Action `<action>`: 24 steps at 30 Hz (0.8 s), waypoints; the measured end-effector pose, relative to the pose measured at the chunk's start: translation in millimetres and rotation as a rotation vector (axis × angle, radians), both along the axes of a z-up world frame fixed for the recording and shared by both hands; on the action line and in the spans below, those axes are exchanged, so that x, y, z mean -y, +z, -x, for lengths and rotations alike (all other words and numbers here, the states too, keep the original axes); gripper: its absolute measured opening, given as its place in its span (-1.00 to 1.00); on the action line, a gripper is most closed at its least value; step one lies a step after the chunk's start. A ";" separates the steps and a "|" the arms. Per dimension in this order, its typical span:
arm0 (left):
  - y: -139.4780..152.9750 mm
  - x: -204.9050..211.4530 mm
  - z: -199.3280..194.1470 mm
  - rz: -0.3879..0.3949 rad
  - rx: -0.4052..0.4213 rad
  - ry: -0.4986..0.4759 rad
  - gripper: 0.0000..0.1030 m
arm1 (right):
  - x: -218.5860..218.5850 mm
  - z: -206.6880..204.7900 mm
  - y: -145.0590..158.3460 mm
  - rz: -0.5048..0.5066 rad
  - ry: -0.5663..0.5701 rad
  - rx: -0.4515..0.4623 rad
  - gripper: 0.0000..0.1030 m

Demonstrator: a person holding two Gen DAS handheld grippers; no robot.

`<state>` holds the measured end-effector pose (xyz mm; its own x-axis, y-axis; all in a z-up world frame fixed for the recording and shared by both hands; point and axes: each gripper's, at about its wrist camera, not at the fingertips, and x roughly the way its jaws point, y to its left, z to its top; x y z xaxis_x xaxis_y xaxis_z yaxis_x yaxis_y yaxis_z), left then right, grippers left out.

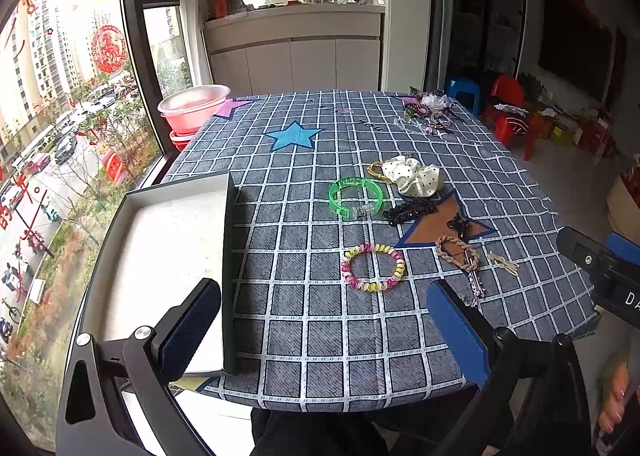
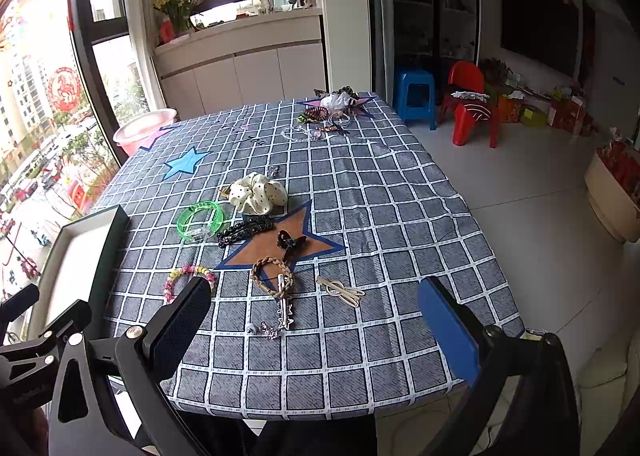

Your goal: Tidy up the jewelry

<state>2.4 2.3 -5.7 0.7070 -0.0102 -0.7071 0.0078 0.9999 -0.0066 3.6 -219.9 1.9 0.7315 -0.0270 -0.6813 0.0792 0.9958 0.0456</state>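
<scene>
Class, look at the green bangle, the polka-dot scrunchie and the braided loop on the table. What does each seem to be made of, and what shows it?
Green bangle: probably translucent plastic; the cloth's grid shows faintly through it and it glints.
Polka-dot scrunchie: cream fabric, perhaps satin, gathered in soft, slightly shiny folds.
Braided loop: tan plaited cord or possibly leather, matte; too small to tell which.

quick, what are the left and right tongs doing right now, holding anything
left tongs: open, holding nothing, above the near table edge.
right tongs: open, holding nothing, above the near table edge.
</scene>
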 end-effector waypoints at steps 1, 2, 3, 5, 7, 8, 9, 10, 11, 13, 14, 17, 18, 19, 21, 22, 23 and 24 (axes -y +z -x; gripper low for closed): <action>0.0 0.5 -0.3 -0.001 -0.006 0.000 1.00 | 0.2 -0.1 0.0 0.001 -0.001 0.000 0.99; 0.0 0.5 -0.3 -0.002 -0.005 0.000 1.00 | -0.5 0.7 -1.1 0.000 -0.001 -0.001 0.99; 0.0 0.5 -0.2 -0.002 -0.003 0.000 1.00 | 0.5 -0.4 -0.2 -0.001 0.000 0.000 0.99; -0.2 0.3 -0.1 0.001 -0.007 0.000 1.00 | 0.2 -0.2 -0.7 -0.001 -0.001 0.000 0.99; -0.3 0.3 -0.2 0.004 -0.010 0.000 1.00 | 0.8 -0.9 -0.3 -0.001 0.000 0.000 0.99; -0.7 1.2 0.2 -0.019 -0.008 0.000 1.00 | 0.6 -0.6 -0.8 -0.001 0.000 0.000 0.99; -0.8 1.5 0.2 -0.023 -0.005 -0.001 1.00 | 0.3 -0.4 -1.5 -0.001 0.000 -0.001 0.99; -1.0 1.9 0.2 -0.025 -0.003 -0.002 1.00 | 1.2 -1.4 -0.4 -0.001 0.000 -0.001 0.99; -1.0 2.3 -0.1 -0.032 0.000 -0.002 1.00 | 0.7 -1.1 -1.4 -0.002 0.000 -0.002 0.99; -1.1 2.7 -0.3 -0.034 0.000 -0.002 1.00 | 0.5 -1.5 -2.4 -0.003 -0.001 -0.004 0.99; -1.2 2.7 -0.3 -0.034 -0.001 -0.002 1.00 | -0.1 -0.7 -3.2 -0.003 -0.001 -0.004 0.99; -1.6 3.5 -1.4 -0.038 0.000 -0.001 1.00 | -0.1 -0.4 -3.0 -0.003 0.000 -0.005 0.99; -2.0 3.6 -1.2 -0.036 0.009 0.000 1.00 | 0.6 -1.8 -3.3 -0.004 0.000 -0.006 0.99; -2.1 3.9 -1.3 -0.040 -0.003 -0.001 1.00 | 0.3 -1.9 -4.5 -0.004 0.000 -0.008 0.99; -2.6 4.4 -3.1 -0.035 0.004 -0.002 1.00 | -0.6 -1.5 -7.2 -0.006 0.000 -0.011 0.99; -2.9 4.9 -3.4 -0.044 -0.004 -0.002 1.00 | 2.2 -6.0 -8.4 -0.008 0.001 -0.015 0.99; -2.9 4.9 -3.4 -0.047 -0.007 -0.002 1.00 | 2.3 -6.0 -9.1 -0.010 0.000 -0.017 0.99; -3.1 5.1 -3.5 -0.047 -0.008 -0.002 1.00 | 3.1 -6.3 -9.2 -0.012 0.000 -0.019 0.99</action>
